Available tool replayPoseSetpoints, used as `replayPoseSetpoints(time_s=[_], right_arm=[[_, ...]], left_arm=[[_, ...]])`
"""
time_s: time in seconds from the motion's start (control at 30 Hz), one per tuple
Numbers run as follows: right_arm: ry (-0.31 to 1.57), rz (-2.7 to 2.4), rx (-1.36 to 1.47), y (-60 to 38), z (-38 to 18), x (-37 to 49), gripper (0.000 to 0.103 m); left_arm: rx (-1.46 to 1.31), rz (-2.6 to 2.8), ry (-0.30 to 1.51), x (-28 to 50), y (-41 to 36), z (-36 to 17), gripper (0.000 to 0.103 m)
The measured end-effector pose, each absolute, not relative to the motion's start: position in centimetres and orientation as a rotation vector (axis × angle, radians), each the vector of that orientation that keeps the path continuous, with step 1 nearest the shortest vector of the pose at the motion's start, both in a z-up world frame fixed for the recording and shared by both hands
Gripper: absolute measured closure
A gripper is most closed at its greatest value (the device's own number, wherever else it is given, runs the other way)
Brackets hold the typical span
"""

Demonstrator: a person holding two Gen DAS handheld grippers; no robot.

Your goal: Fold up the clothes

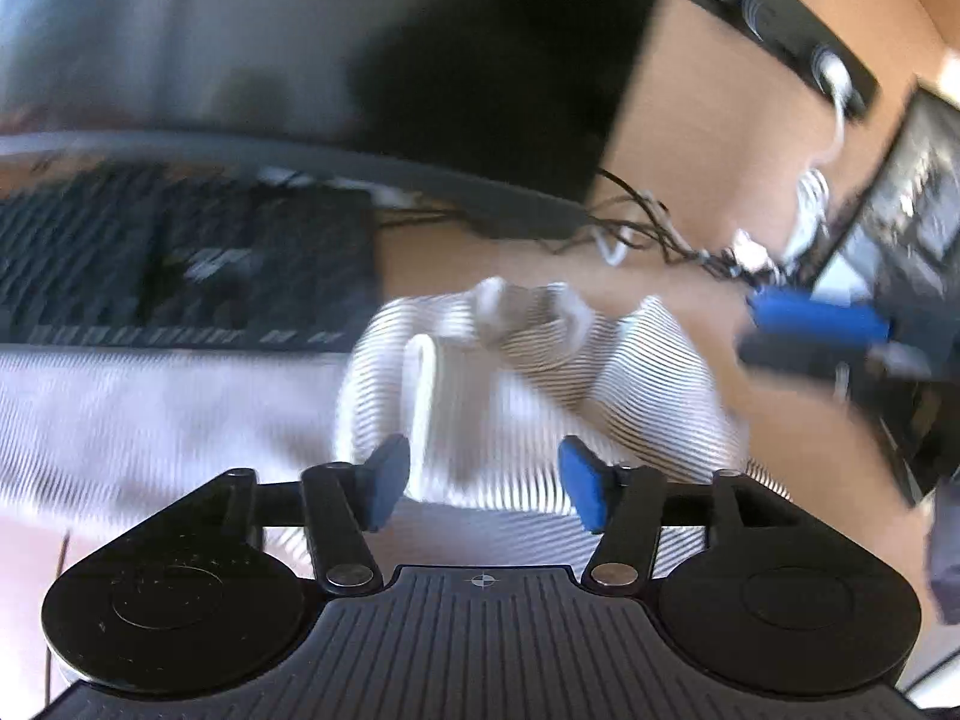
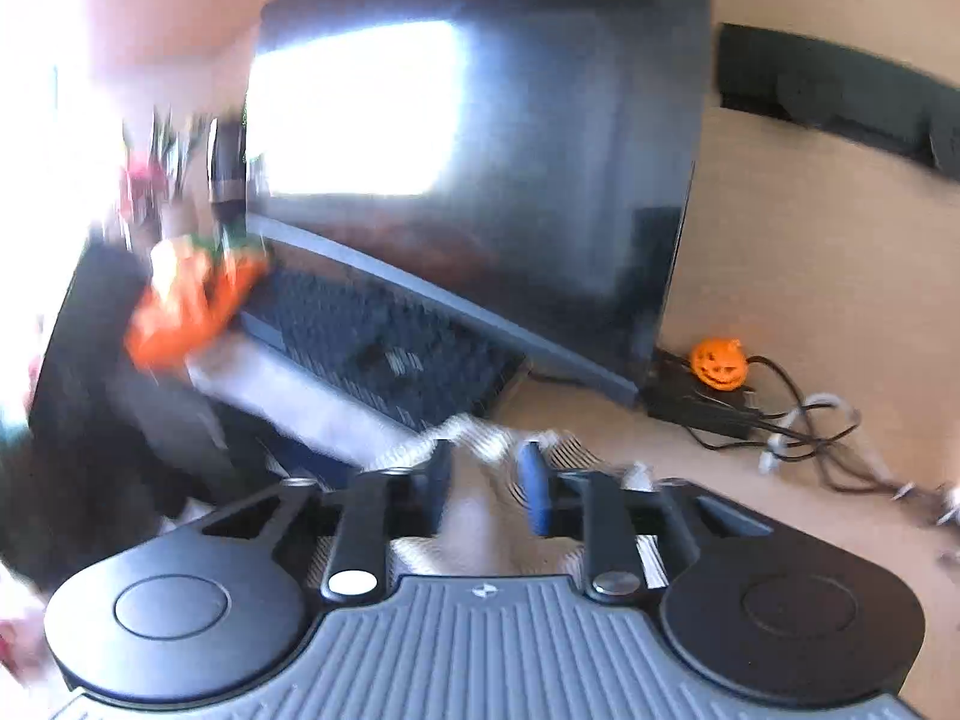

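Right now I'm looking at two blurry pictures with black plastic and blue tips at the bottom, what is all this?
Each picture comes from a camera on a hand-held claw, looking out along its two blue-tipped fingers. The left claw is open above a white striped garment crumpled on a tan desk. The right claw has a narrower gap with some of that fabric in it; the blur hides whether it grips. Behind sit a keyboard, a monitor, a toy pumpkin and cables.
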State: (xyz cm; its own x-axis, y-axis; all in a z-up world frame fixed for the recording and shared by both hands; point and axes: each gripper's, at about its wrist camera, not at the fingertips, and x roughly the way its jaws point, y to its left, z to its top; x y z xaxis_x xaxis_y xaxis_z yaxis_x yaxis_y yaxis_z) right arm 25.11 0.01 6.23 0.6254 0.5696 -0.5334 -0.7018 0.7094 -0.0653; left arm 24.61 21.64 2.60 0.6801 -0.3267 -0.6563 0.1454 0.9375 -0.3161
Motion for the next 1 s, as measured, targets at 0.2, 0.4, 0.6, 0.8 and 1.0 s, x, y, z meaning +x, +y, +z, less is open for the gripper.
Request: replayPoseSetpoints(time_s=[0.2,0.4,0.6,0.8,1.0], right_arm=[[0.587,0.596,-0.610,-2.1,0.1,23.8,0.044],[0.603,0.451,-0.697,-5.3,-4.7,24.0,0.023],[0.584,0.378,-0.675,-8.1,-4.5,24.4,0.019],[0.606,0.285,-0.601,-12.8,-3.8,24.6,0.019],[0.654,0.166,-0.558,-18.6,-2.8,24.1,0.019]], left_arm=[[-0.425,-0.318,0.756,23.1,24.1,3.4,0.012],[-0.412,-0.418,0.862,24.4,19.9,0.5,0.010],[-0.340,-0.486,0.958,26.2,13.6,-2.0,0.009],[-0.283,-0.570,0.984,28.1,7.3,-2.3,0.008],[-0.211,-0.659,1.008,28.5,0.7,-2.2,0.008]])
